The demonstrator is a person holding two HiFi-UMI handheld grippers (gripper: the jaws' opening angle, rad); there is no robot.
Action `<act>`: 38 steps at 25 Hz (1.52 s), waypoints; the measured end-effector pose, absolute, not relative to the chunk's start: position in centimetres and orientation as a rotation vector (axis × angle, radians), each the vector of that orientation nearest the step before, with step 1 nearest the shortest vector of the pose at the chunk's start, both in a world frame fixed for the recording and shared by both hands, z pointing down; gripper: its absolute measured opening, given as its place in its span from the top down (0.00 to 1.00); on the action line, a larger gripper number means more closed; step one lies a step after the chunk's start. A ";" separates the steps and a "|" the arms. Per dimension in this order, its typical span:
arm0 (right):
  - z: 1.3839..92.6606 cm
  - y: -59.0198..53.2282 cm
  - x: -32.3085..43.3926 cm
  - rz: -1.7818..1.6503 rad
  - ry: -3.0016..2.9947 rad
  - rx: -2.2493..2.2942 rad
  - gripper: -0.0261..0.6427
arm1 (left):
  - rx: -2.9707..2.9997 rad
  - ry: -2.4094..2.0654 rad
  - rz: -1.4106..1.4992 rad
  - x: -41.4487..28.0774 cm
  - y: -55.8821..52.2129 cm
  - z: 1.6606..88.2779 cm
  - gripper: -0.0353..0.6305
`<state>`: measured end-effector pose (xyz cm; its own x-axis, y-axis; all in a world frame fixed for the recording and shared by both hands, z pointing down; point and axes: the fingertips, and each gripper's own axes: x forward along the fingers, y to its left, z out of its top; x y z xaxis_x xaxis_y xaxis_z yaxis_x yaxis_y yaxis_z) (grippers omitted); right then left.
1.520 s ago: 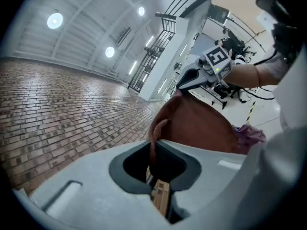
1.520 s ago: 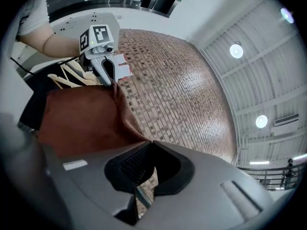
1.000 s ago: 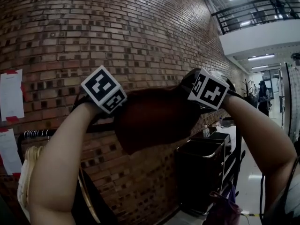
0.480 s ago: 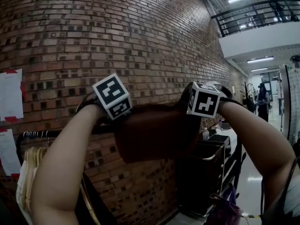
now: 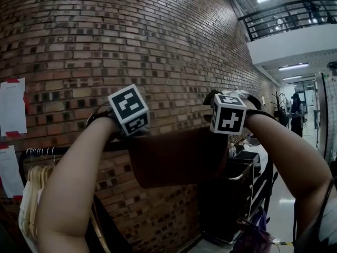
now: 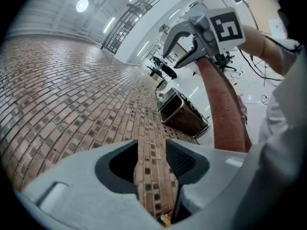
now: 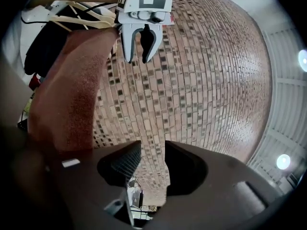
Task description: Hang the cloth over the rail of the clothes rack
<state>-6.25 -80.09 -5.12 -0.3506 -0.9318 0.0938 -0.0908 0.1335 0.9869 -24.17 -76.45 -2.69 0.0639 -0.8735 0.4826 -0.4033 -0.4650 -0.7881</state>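
Note:
A reddish-brown cloth (image 5: 179,157) hangs draped over the dark rail (image 5: 117,144) of the clothes rack, in front of the brick wall. My left gripper (image 5: 138,132) is just above the cloth's left top corner, my right gripper (image 5: 221,133) above its right top corner. In the left gripper view the left gripper (image 6: 152,159) has its jaws opening with only brick wall between them, and the cloth (image 6: 225,109) hangs below the right gripper (image 6: 176,60). The right gripper (image 7: 152,159) is opening too, with nothing between its jaws. Beside it hangs the cloth (image 7: 72,95), under the left gripper (image 7: 138,56).
A brick wall (image 5: 158,46) stands close behind the rack. Hangers with a cream garment (image 5: 31,194) hang at the rail's left end. A black cart with bins (image 5: 231,194) is at the right. Papers (image 5: 11,105) are taped to the wall.
The cloth was bunched up between both grippers; it has come down and now lies flat over the rail. Both grippers have let go and sit just above its top edge.

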 end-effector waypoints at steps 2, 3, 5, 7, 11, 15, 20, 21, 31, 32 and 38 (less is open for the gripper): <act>-5.0 -80.1 -6.2 -1.307 -1.605 1.011 0.74 | -1.902 1.254 -1.397 -24.2 -76.4 -2.5 0.68; -4.9 -80.1 -6.1 -1.303 -1.608 1.009 0.74 | -1.901 1.243 -1.402 -24.1 -76.4 -2.4 0.68; -4.8 -80.1 -6.1 -1.303 -1.617 1.006 0.75 | -1.895 1.227 -1.406 -23.9 -76.4 -2.2 0.68; -5.0 -80.0 -6.0 -1.310 -1.626 1.011 0.80 | -1.887 1.223 -1.395 -23.8 -76.5 -2.5 0.69; -5.6 -79.9 -5.7 -1.292 -1.652 1.029 0.96 | -1.890 1.200 -1.394 -23.7 -76.3 -2.8 0.95; -6.7 -79.5 -5.1 -1.304 -1.659 1.073 0.96 | -1.858 1.216 -1.371 -23.5 -76.3 -3.6 0.95; -7.9 -77.9 -4.6 -1.335 -1.685 1.117 0.96 | -1.860 1.225 -1.277 -22.4 -75.0 -4.8 0.95; -7.8 -77.4 -4.4 -1.326 -1.717 1.125 0.96 | -1.869 1.222 -1.249 -21.8 -74.6 -4.9 0.95; -2.6 -66.8 -2.0 -1.083 -2.228 1.039 0.96 | -2.100 1.093 -1.030 -15.4 -64.5 -0.7 0.95; -1.2 -65.5 -1.8 -1.053 -2.267 1.007 0.96 | -2.118 1.081 -1.022 -14.6 -63.3 0.7 0.95; 12.0 -56.9 -0.7 -0.568 -2.586 0.665 0.96 | -2.421 0.920 -0.946 -9.3 -54.9 12.3 0.95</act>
<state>-0.67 -56.92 11.96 -0.8027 -0.5257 0.2817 -0.3592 0.8032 0.4752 -9.27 -54.90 12.30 0.5587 -0.6931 0.4555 -0.4358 -0.7126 -0.5498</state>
